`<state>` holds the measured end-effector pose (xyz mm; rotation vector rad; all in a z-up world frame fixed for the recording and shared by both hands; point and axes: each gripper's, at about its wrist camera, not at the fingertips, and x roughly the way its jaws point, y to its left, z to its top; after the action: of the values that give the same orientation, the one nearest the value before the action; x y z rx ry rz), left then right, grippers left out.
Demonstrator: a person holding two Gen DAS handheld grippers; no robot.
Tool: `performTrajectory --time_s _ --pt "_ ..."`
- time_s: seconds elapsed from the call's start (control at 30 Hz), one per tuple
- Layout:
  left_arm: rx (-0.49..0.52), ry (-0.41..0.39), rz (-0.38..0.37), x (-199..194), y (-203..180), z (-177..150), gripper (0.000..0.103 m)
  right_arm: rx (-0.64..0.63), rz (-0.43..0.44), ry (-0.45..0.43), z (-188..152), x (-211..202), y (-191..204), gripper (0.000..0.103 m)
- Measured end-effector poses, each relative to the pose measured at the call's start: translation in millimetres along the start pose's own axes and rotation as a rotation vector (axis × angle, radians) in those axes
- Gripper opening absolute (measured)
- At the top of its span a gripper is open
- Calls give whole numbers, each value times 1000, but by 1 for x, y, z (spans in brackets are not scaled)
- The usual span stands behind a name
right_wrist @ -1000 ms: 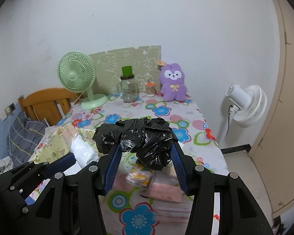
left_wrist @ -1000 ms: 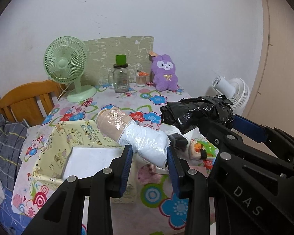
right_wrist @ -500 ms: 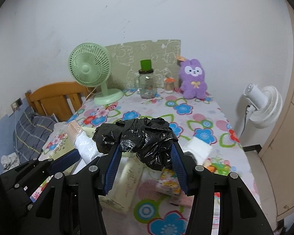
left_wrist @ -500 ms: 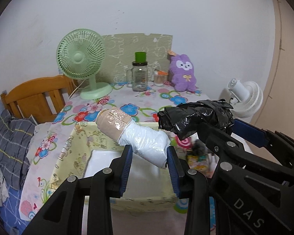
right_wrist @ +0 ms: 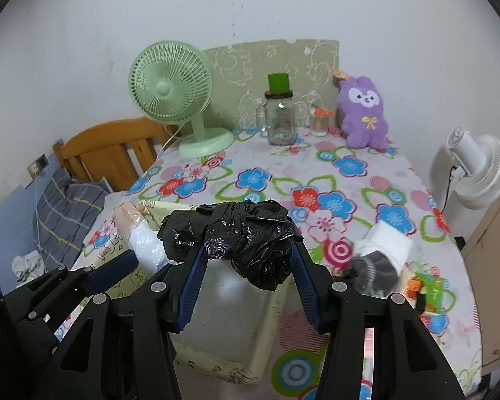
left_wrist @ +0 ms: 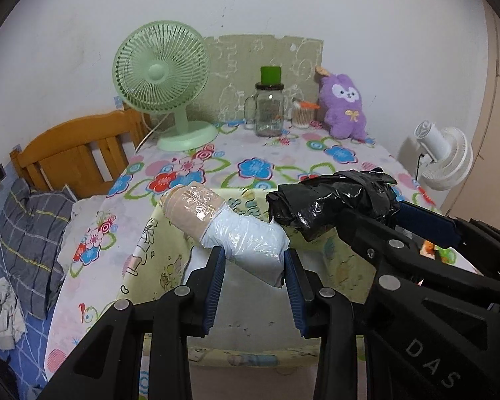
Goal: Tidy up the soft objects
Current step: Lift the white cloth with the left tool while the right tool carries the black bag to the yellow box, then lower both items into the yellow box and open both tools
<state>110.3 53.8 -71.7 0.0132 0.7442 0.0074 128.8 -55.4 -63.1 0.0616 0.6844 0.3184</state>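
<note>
My jaws were pinched on soft things on both sides: the left gripper (left_wrist: 253, 268) squeezed the white end of a plastic-wrapped roll (left_wrist: 230, 230), beige at its far end, and the right gripper (right_wrist: 246, 276) clamped a crumpled black plastic bag bundle (right_wrist: 243, 243). I held both in the air, side by side and very close, though I could not tell whether they touched, directly above the open yellow fabric box (left_wrist: 170, 240) with its pale bottom showing beneath my fingers (left_wrist: 213, 283). I judged that this hover over the opening was deliberate, so that each bundle could drop straight inside rather than catch on the floppy rim. The grip sat near one end of the roll, so it stuck forward and tilted up to the left. To the right of the box, a white and grey sock (right_wrist: 380, 253) and some colourful packets (right_wrist: 430, 286) lay on the floral tablecloth (right_wrist: 316, 173), apparently waiting their turn. Farther back stood the green fan (right_wrist: 173, 93), a glass jar (right_wrist: 280, 116) and the purple plush toy (right_wrist: 363, 113) against the wall.
</note>
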Motion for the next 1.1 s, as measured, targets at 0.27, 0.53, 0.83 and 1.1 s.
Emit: performTrajectory --time_s 0.27,0.53,0.83,1.1 --pt "-15 61 11 23 12 -4 38 13 19 46 -3 28 8 55" --pt "-40 102 15 37 21 -5 39 2 4 68 -2 53 12 58" --pt "-41 134 -8 47 19 -2 55 -21 -6 61 6 65 12 62" --pt "-54 127 -2 47 18 1 79 -47 36 64 11 71 14 75"
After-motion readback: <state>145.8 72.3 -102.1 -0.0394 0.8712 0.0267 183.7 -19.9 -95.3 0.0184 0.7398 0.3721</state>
